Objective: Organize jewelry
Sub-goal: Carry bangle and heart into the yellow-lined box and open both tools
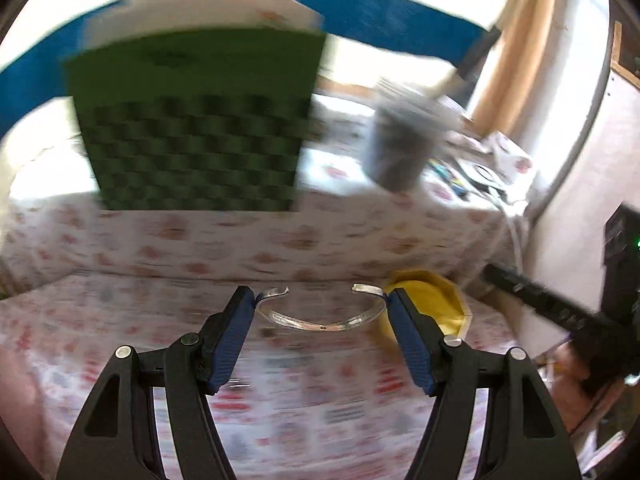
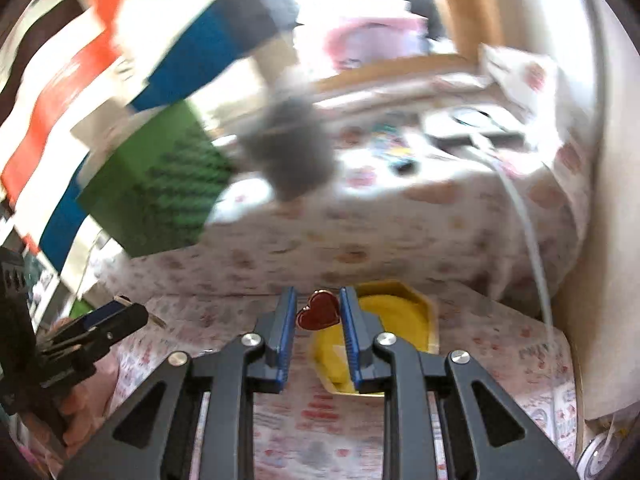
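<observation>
Left tongs point(image 1: 320, 300): spread wide, yet gripping a silver open cuff bracelet point(image 1: 320, 320) by its two sides, held above the floral cloth point(image 1: 280, 400) on the counter.

Right tongs point(image 2: 318, 304): drawn close, clamped on a red heart pendant point(image 2: 319, 312) with a gold edge, held over the front of the yellow tray point(image 2: 400, 312).

Yellow tray: angular, open, resting on the cloth just right of the bracelet.

Green checked box point(image 1: 196, 120): upright, farther back, blurred.

Dark grey cup point(image 1: 404, 140): right of the box, blurred.

White cable point(image 2: 532, 240): trailing down the cloth at the right.
</observation>
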The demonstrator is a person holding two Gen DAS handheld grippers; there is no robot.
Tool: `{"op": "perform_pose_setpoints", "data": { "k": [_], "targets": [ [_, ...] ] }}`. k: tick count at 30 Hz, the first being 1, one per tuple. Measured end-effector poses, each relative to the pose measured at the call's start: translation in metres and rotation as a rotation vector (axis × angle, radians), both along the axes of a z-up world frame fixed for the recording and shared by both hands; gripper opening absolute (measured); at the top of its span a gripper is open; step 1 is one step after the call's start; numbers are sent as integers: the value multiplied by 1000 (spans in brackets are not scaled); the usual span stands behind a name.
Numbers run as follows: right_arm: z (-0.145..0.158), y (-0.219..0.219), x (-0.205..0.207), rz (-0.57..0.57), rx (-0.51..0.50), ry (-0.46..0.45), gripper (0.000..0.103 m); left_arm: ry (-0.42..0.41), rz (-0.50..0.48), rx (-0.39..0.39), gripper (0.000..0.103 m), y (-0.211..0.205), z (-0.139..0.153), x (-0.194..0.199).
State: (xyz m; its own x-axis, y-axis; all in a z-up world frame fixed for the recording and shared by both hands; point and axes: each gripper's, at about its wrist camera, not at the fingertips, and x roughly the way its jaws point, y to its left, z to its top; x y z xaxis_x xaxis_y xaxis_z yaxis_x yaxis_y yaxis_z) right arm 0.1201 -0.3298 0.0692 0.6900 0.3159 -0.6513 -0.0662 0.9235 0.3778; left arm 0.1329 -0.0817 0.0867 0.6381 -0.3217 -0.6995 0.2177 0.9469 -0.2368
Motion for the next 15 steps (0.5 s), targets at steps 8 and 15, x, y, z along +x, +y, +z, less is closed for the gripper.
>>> {"op": "perform_pose_setpoints", "data": {
  "k": [8, 15],
  "targets": [
    [-57, -22, 23, 42, -17, 74, 21, 138, -114, -14, 67, -80, -27, 37],
    [-71, -23, 31, 33, -6, 118, 30, 181, -115, -34, 67, -99, -37, 55]
  ]
}}
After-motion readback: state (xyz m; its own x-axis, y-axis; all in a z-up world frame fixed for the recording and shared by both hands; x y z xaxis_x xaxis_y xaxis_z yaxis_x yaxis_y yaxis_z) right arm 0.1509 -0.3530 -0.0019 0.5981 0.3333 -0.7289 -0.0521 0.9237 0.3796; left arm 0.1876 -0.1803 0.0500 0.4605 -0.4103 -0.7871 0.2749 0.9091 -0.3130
